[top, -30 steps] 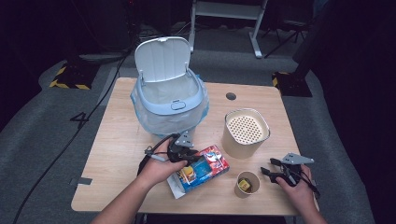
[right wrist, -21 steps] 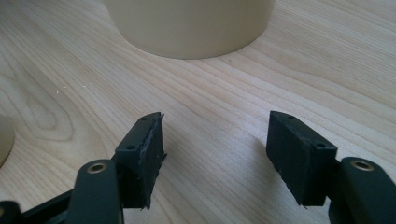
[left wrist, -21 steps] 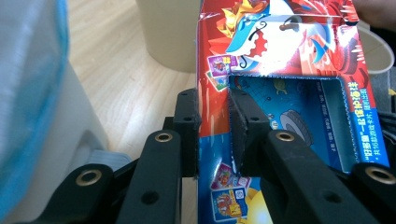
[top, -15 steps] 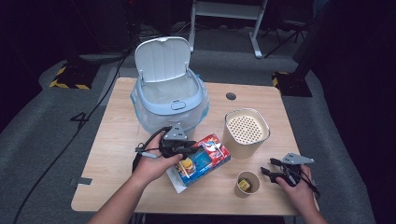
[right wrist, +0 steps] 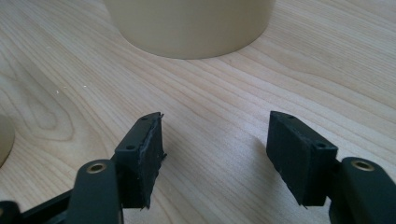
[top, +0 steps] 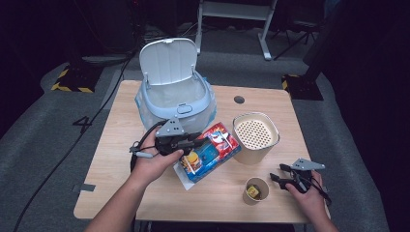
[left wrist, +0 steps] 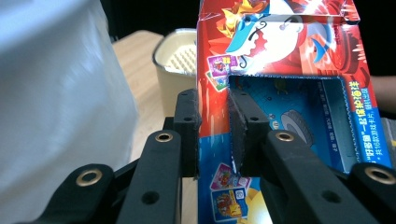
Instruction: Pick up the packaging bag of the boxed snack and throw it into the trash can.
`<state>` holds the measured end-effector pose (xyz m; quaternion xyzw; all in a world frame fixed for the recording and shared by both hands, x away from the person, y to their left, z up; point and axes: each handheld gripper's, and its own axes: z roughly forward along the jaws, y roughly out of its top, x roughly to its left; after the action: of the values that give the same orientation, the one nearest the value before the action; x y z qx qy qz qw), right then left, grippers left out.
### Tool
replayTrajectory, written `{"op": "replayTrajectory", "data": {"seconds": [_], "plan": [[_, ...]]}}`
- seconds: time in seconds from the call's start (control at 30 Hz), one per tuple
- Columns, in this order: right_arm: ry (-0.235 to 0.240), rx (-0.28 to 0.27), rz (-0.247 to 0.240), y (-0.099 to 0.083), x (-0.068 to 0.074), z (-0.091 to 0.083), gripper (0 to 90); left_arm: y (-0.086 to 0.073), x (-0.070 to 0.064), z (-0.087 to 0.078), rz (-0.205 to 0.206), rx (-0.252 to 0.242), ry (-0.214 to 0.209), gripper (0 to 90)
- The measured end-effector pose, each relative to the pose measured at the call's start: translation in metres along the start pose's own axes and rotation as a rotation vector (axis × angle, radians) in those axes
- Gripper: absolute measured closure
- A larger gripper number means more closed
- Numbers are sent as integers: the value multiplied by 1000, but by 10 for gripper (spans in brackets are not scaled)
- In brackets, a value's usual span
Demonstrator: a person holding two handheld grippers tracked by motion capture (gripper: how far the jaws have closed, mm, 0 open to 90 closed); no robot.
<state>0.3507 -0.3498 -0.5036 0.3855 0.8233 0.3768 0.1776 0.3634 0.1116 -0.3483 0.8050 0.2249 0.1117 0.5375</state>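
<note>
A red and blue printed carton [top: 212, 151] with a cut-out window lies at the table's middle, in front of the bin. My left gripper [top: 196, 139] is shut on the carton's left edge. In the left gripper view the carton [left wrist: 289, 93] has its edge pinched between the two pads of the gripper [left wrist: 214, 135]. My right gripper [top: 276, 178] rests low at the front right with its jaws wide apart. Only bare tabletop lies between the jaws of the right gripper [right wrist: 215, 154].
A pale blue bin [top: 175, 99] with a raised lid and a plastic liner stands at the back. A cream perforated-top canister [top: 255, 137] stands right of the carton, and it is ahead of the right gripper as the canister [right wrist: 187, 23]. A small paper cup [top: 256, 192] holds something yellow.
My left gripper has carried the carton away from the front edge toward the bin, turning slightly. The right gripper has stayed still.
</note>
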Motion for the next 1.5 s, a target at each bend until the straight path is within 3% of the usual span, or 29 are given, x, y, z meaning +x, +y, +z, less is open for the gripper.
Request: {"op": "replayTrajectory", "data": {"seconds": [0.33, 0.7, 0.77, 0.93, 1.13, 1.5], "plan": [[0, 0, 1, 0, 0, 0, 367, 33, 10, -22, 14, -88, 33, 750], [0, 0, 0, 0, 0, 0, 368, 70, 22, -42, 24, -188, 132, 750], [0, 1, 1, 0, 0, 0, 367, 74, 27, -45, 15, -204, 156, 750], [0, 0, 0, 0, 0, 0, 368, 81, 36, -52, -42, -267, 167, 751], [0, 1, 1, 0, 0, 0, 367, 91, 38, -60, -51, -328, 195, 751], [0, 0, 0, 0, 0, 0, 367, 109, 53, -64, -43, -393, 330, 750]]}}
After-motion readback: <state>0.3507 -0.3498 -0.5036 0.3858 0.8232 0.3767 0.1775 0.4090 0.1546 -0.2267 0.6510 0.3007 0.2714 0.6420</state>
